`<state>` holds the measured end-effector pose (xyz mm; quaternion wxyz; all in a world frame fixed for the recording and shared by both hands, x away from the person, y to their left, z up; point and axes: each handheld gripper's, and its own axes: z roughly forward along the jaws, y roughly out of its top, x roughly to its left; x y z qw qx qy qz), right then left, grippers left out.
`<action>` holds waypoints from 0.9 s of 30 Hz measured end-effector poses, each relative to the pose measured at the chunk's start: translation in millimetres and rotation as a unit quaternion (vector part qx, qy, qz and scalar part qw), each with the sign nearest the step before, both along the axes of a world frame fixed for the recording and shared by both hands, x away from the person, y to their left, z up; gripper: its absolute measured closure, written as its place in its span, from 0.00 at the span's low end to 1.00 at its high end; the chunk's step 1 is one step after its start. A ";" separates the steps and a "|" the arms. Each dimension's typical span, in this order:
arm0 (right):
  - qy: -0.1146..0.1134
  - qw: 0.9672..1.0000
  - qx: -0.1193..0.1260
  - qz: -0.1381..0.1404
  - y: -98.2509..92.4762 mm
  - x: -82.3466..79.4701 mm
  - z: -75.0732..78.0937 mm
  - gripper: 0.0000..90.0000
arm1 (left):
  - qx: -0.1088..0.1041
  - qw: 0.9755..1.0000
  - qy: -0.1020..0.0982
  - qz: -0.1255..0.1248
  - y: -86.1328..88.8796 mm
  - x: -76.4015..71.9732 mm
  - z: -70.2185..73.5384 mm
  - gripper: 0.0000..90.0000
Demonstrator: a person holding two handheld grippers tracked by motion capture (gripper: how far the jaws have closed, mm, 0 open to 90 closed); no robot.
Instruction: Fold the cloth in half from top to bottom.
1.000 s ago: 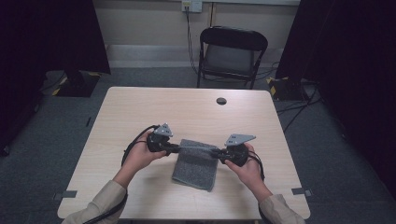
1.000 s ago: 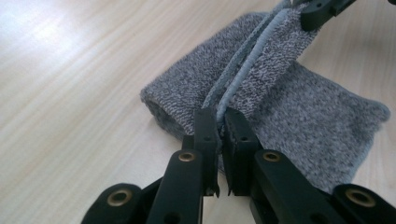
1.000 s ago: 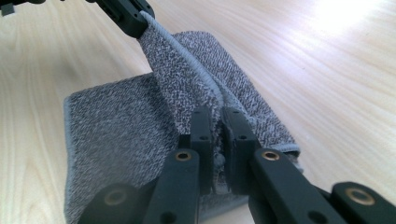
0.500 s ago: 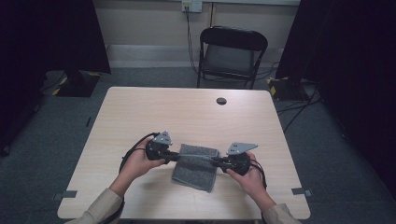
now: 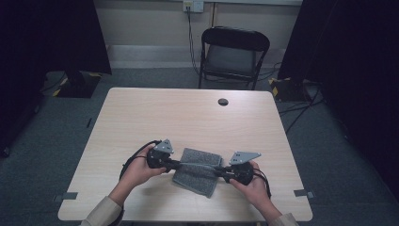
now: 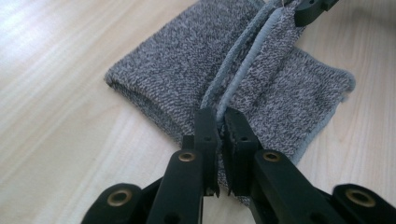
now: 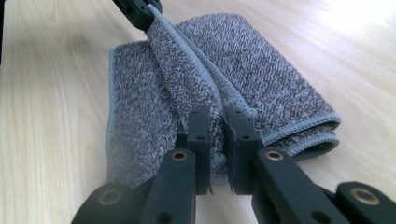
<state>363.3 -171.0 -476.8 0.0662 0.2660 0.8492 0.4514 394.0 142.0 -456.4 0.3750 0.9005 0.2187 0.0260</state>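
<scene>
A grey knitted towel (image 5: pixel 196 175) lies folded on the near middle of the wooden table (image 5: pixel 188 117). My left gripper (image 5: pixel 181 165) is shut on the towel's hemmed edge at its left end. My right gripper (image 5: pixel 217 172) is shut on the same edge at its right end. The edge runs taut between them, raised a little over the rest of the cloth. In the left gripper view the jaws (image 6: pixel 217 116) pinch the doubled hem of the towel (image 6: pixel 177 60), with the right gripper (image 6: pixel 310 9) far off. In the right gripper view my gripper (image 7: pixel 217 114) pinches the towel (image 7: pixel 266 74), and the left gripper (image 7: pixel 137 9) holds the far end.
A small black round cap (image 5: pixel 223 101) sits in the tabletop toward the far side. A black folding chair (image 5: pixel 233 54) stands beyond the table. Dark curtains hang at both sides, and cables lie on the floor at the right. The table's front edge is close under the hands.
Both hands have come toward the near edge of the table and slightly down, drawing the held towel edge with them over the folded cloth.
</scene>
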 end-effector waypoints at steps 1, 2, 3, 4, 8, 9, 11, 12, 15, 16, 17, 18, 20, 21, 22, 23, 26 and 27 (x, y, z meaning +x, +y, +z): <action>0.003 1.000 -0.003 0.003 0.4 -1.2 -1.5 0.91 | 0.001 1.000 0.003 -0.001 -0.1 -1.0 -1.6 0.95; 0.003 1.000 -0.003 0.003 0.4 -1.2 -1.5 0.91 | 0.001 1.000 0.003 -0.001 -0.1 -1.0 -1.6 0.95; 0.007 1.000 -0.012 0.003 1.7 -3.3 -4.8 0.89 | 0.004 1.000 0.007 -0.001 -0.8 -3.0 -5.3 0.95; 0.009 1.000 -0.015 0.006 2.5 -3.9 -6.6 0.89 | 0.008 1.000 0.008 -0.003 -0.9 -3.7 -7.0 0.94; 0.008 0.999 -0.036 0.009 5.8 -4.8 -12.1 0.89 | 0.009 1.000 0.012 -0.002 -1.4 -4.8 -12.3 0.94; 0.009 0.999 -0.038 0.008 6.1 -4.1 -12.9 0.89 | 0.008 1.000 0.012 0.001 -1.6 -4.6 -13.1 0.94; 0.009 0.999 -0.041 0.004 7.1 -1.9 -13.1 0.89 | 0.007 1.000 0.011 0.007 -1.7 -2.3 -14.4 0.94; 0.007 0.999 -0.043 0.003 7.9 -0.3 -13.1 0.89 | 0.005 1.000 0.012 0.011 -2.1 -0.7 -15.0 0.93; 0.003 0.999 -0.049 0.000 10.1 8.1 -13.6 0.90 | 0.009 1.000 0.012 0.017 -2.8 6.7 -17.2 0.94; 0.002 0.999 -0.050 -0.002 10.6 11.9 -13.8 0.90 | 0.007 1.000 0.014 0.020 -3.1 9.6 -19.0 0.94; 0.000 0.999 -0.052 -0.004 10.9 16.6 -14.0 0.90 | 0.006 1.000 0.018 0.024 -2.8 12.9 -20.4 0.94; 0.000 0.999 -0.052 -0.006 11.2 22.1 -14.2 0.90 | 0.001 0.999 0.018 0.029 -2.3 16.7 -21.9 0.94; -0.006 0.999 -0.053 -0.007 11.5 34.6 -14.5 0.90 | -0.004 0.999 0.020 0.041 -1.8 23.8 -22.8 0.94; -0.006 0.998 -0.054 -0.007 12.0 41.4 -14.6 0.90 | -0.005 0.999 0.019 0.046 -2.0 27.3 -22.9 0.94; -0.006 0.998 -0.054 -0.007 12.0 41.4 -14.6 0.90 | -0.005 0.999 0.019 0.046 -2.0 27.3 -22.9 0.94; -0.009 0.998 -0.059 -0.015 14.4 55.8 -14.0 0.91 | -0.007 0.998 0.017 0.058 -2.8 35.2 -23.6 0.94; -0.013 0.997 -0.072 -0.030 20.4 77.6 -12.2 0.91 | -0.018 0.996 0.019 0.082 -2.1 47.3 -25.8 0.94; -0.012 0.997 -0.072 -0.036 22.2 83.6 -11.4 0.91 | -0.019 0.996 0.020 0.085 -1.2 50.4 -25.6 0.94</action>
